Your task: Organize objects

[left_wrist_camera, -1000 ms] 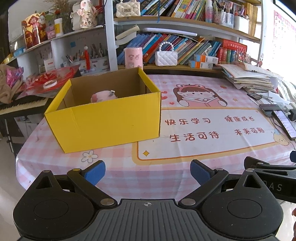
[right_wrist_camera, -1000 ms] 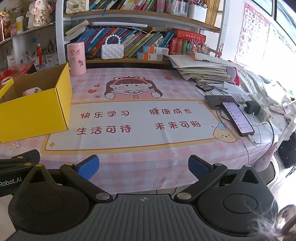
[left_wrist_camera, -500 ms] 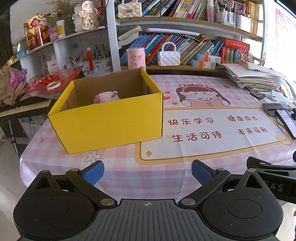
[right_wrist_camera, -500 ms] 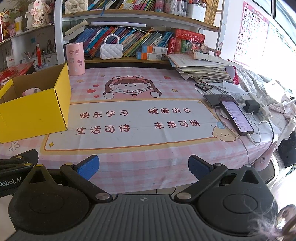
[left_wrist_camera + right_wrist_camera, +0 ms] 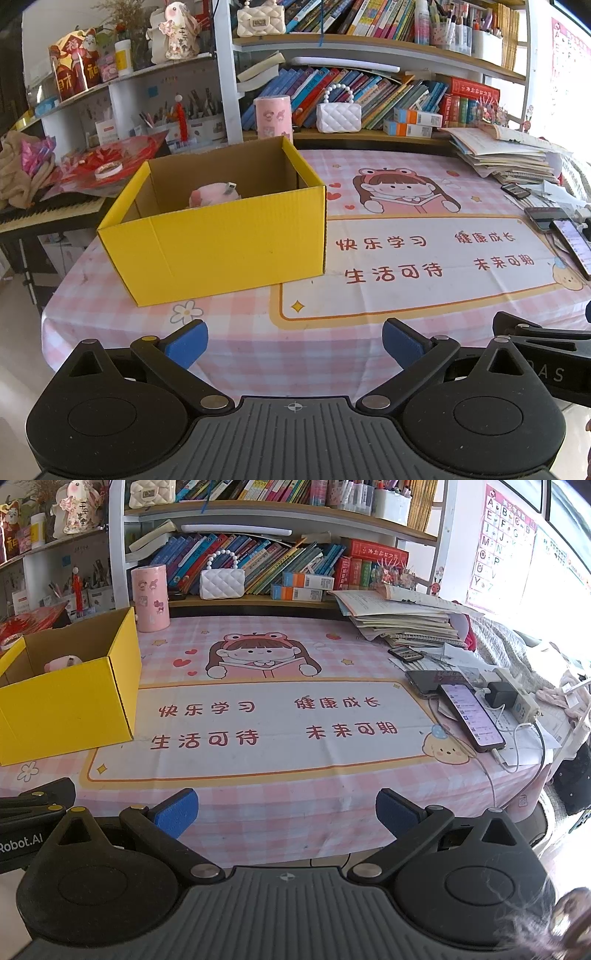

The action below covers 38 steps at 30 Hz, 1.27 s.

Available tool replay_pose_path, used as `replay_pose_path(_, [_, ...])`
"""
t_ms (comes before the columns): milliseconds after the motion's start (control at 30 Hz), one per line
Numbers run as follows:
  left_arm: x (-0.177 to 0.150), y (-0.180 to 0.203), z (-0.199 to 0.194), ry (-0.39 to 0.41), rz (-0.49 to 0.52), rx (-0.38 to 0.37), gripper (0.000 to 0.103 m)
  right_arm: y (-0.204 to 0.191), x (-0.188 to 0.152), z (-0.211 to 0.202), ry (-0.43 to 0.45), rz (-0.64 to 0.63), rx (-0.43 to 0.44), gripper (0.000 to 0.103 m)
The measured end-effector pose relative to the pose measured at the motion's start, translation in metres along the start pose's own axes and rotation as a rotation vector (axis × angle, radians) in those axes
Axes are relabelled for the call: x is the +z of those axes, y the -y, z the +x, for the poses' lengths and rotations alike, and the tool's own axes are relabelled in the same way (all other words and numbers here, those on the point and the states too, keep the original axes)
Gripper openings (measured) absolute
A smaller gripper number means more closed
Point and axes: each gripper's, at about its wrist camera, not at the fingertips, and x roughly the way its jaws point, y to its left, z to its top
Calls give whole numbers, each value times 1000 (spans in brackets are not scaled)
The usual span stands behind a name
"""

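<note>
A yellow cardboard box (image 5: pixel 229 240) stands open on the left of the pink checked table; it also shows in the right wrist view (image 5: pixel 66 705). A pink plush toy (image 5: pixel 214 194) lies inside it, also seen in the right wrist view (image 5: pixel 62 662). My left gripper (image 5: pixel 293 341) is open and empty, held off the table's front edge, short of the box. My right gripper (image 5: pixel 286 808) is open and empty, beside the left one, facing the printed mat (image 5: pixel 273 720).
A pink cylinder container (image 5: pixel 150 598) and a white quilted handbag (image 5: pixel 221 581) stand at the back by the bookshelf. A stack of books and papers (image 5: pixel 402 620), phones (image 5: pixel 471 710) and a power strip with cables (image 5: pixel 517 701) crowd the right side.
The left gripper has drawn back and shifted slightly left, so the box sits a little further right in its view. The right gripper has barely moved. Both stay open.
</note>
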Motion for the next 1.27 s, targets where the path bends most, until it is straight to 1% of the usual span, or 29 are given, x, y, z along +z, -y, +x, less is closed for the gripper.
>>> replay_pose_path(867, [-1, 3, 2, -28, -17, 4, 102, -1, -1, 0, 0, -1, -1, 103])
replay_pose_path(1267, [1, 7, 4, -22, -20, 16, 102, 4, 0, 1, -4, -3, 3, 103])
